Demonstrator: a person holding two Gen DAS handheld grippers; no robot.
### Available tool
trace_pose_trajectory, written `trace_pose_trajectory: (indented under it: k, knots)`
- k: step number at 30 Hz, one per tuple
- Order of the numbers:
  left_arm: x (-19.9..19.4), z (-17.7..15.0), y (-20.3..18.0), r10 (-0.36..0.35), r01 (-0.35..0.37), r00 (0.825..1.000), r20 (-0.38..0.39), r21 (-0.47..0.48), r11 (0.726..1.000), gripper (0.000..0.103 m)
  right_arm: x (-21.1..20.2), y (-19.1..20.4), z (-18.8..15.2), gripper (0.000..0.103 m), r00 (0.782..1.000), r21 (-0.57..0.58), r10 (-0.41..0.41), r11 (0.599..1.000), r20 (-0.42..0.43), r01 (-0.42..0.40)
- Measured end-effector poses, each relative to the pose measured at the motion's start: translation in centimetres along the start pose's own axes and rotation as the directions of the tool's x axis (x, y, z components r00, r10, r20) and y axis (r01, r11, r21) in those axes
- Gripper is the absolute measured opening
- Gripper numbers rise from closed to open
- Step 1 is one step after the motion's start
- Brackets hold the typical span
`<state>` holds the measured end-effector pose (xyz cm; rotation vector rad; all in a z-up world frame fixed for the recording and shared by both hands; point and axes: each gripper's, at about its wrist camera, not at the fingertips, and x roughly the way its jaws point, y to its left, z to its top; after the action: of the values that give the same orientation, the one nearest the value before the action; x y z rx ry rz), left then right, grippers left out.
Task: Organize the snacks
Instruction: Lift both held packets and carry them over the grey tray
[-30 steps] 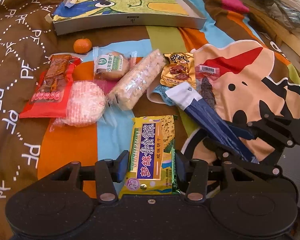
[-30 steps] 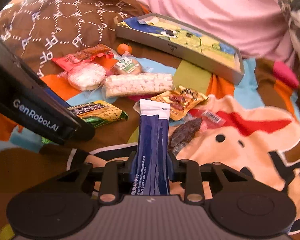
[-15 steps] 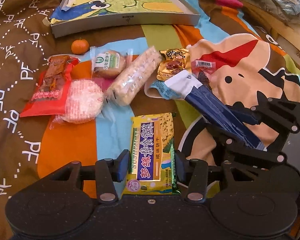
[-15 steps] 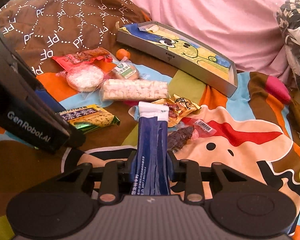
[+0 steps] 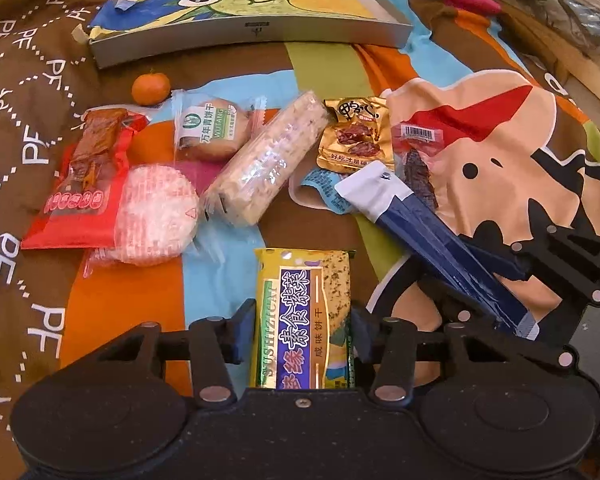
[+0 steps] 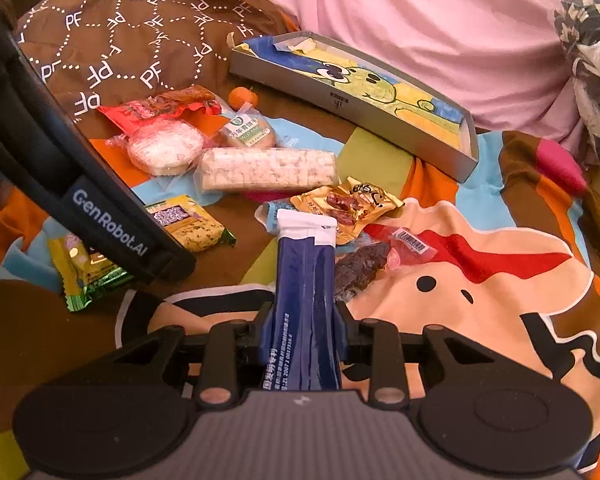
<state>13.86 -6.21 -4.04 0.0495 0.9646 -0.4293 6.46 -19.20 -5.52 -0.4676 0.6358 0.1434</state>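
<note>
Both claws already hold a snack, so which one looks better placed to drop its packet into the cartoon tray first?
Probably left: its gripper faces the tray head-on, holding the yellow cracker packet.

Bed (image 5: 500, 128) covered by a cartoon-print blanket (image 6: 480, 280) in orange, blue, green and cream, adjoining a brown quilt (image 6: 140, 28) patterned with white dotted hexagons and "PF" lettering toward the far left corner. Pale pink bedding (image 6: 420, 20) rises along the far edge, brightly lit; a checked grey bundle (image 6: 592, 60) lies at the far right.
</note>
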Motion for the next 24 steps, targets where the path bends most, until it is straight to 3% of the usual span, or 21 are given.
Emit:
trace_pose_trajectory:
  k: [13, 19, 24]
  knots:
    - [-1.9, -0.9, 0.1, 0.022, -0.019, 0.997, 0.08, -0.034, 0.999, 0.05, -0.8, 2.5, 0.3, 0.032, 0.988, -0.203, -0.13, 0.968, 0.087, 0.145]
    - [-2.5, 1.1, 0.5, 0.048, -0.041, 0.99, 0.133, -0.055, 0.998, 0.05, -0.8, 1.6, 1.7, 0.032, 0.977, -0.212, -0.156, 0.96, 0.145, 0.185]
    - [-2.4, 4.6, 1.3, 0.06, -0.046, 0.983, 0.176, -0.081, 0.996, 0.05, -0.2, -0.5, 4.3, 0.033, 0.967, -0.189, -0.172, 0.96, 0.189, 0.207]
